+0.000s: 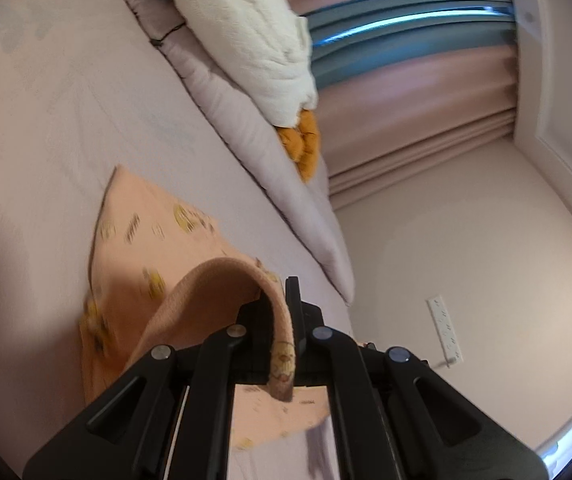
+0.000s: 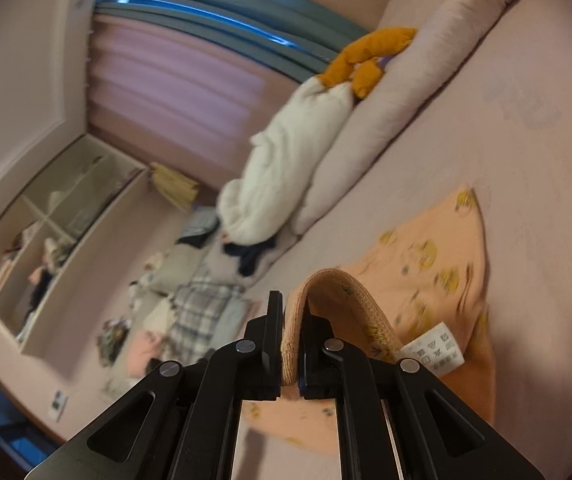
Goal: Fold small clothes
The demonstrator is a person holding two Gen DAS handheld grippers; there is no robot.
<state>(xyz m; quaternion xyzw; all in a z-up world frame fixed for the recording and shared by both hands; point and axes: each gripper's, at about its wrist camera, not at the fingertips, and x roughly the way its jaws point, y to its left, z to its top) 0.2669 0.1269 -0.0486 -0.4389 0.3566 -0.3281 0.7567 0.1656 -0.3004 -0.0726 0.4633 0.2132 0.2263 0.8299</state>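
Observation:
A small peach garment point(image 1: 145, 256) with yellow prints lies partly on the pale pink bed sheet point(image 1: 65, 112). My left gripper point(image 1: 281, 312) is shut on its ribbed hem, which arches up from the bed. In the right wrist view the same garment point(image 2: 426, 264) shows, with a white care label point(image 2: 434, 350) hanging near the hem. My right gripper point(image 2: 292, 320) is shut on another part of the ribbed hem and lifts it off the sheet point(image 2: 526, 168).
A rolled pinkish duvet point(image 1: 245, 120) runs along the bed's far side, with a white and orange plush toy point(image 1: 253, 40) on it. Curtains point(image 1: 406, 80) and a wall lie beyond. In the right wrist view a shelf point(image 2: 53, 236) and a clothes pile point(image 2: 189, 304) sit beside the bed.

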